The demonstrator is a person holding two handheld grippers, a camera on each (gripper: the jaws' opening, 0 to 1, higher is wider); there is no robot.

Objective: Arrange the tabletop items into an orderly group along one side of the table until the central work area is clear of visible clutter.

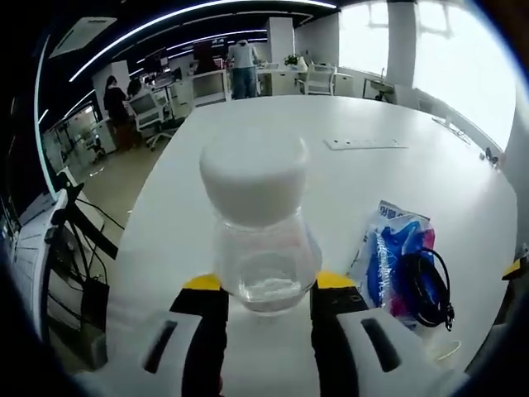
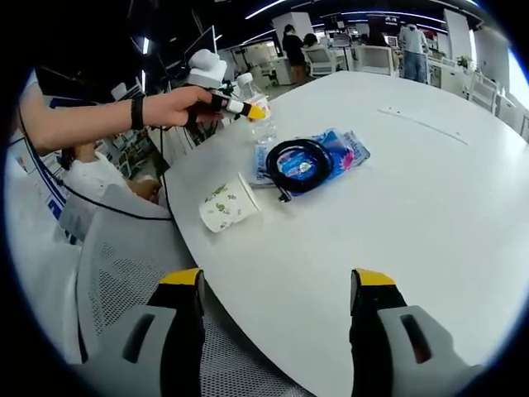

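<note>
A clear plastic bottle [image 1: 263, 248] with a white cap stands upright between the yellow-tipped jaws of my left gripper [image 1: 266, 285], which is shut on its lower body. The right gripper view has that left gripper [image 2: 257, 111], held by a person's hand, with the bottle [image 2: 264, 129] near the table's left edge. A blue packet [image 1: 388, 248] lies to the right of the bottle with a coiled black cable [image 1: 428, 289] on it. In the right gripper view the cable [image 2: 299, 162] rests on the packet [image 2: 349, 154], and a paper cup [image 2: 226, 206] lies on its side nearer me. My right gripper [image 2: 277, 285] hangs open over the table's near edge.
The white table [image 2: 413, 215] stretches wide to the right. A flat socket plate [image 1: 364, 143] is set into its far part. A mesh chair [image 2: 124, 273] stands below the near edge. People and desks are in the office behind.
</note>
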